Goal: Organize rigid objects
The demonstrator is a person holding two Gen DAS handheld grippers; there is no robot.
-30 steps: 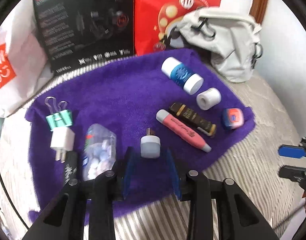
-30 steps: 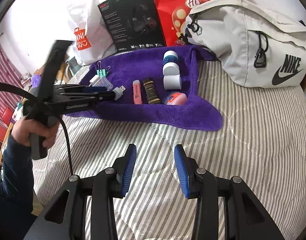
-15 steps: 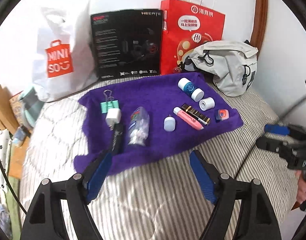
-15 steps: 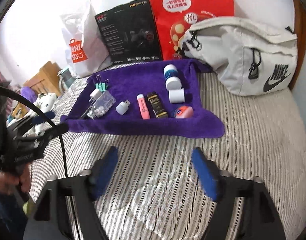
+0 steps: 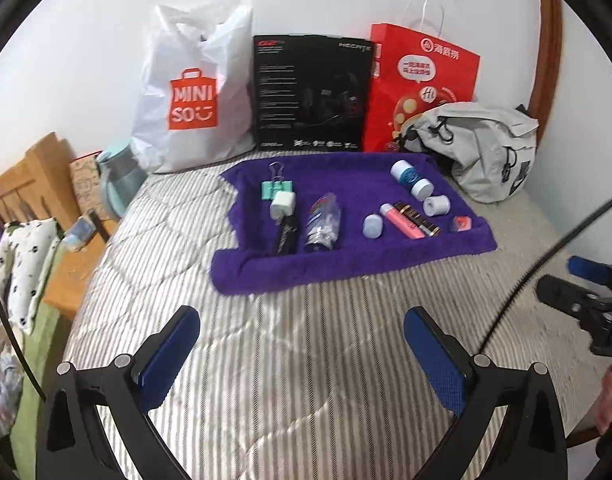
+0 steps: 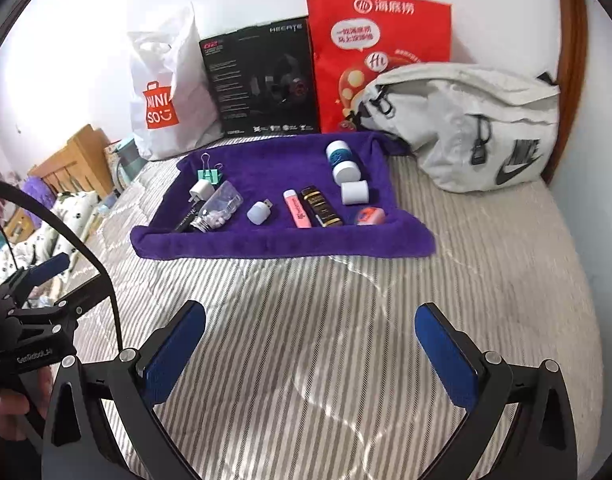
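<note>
Small objects lie in a row on the purple towel [image 6: 282, 246], straight ahead of both grippers and well apart from them.

Left gripper [image 5: 302, 340] and right gripper [image 6: 309, 336] hover over the striped bedcover [image 6: 345, 320], fingers spread wide, holding nothing. The pink tube [image 6: 297, 209] and black tube [image 6: 321, 206] lie lengthwise, pointing away; the right gripper looks nearer them. Counted: one binder clip [image 5: 277, 189], one plug [image 5: 282, 203], one clear bottle [image 5: 323, 220], two white caps [image 6: 355, 193].
</note>
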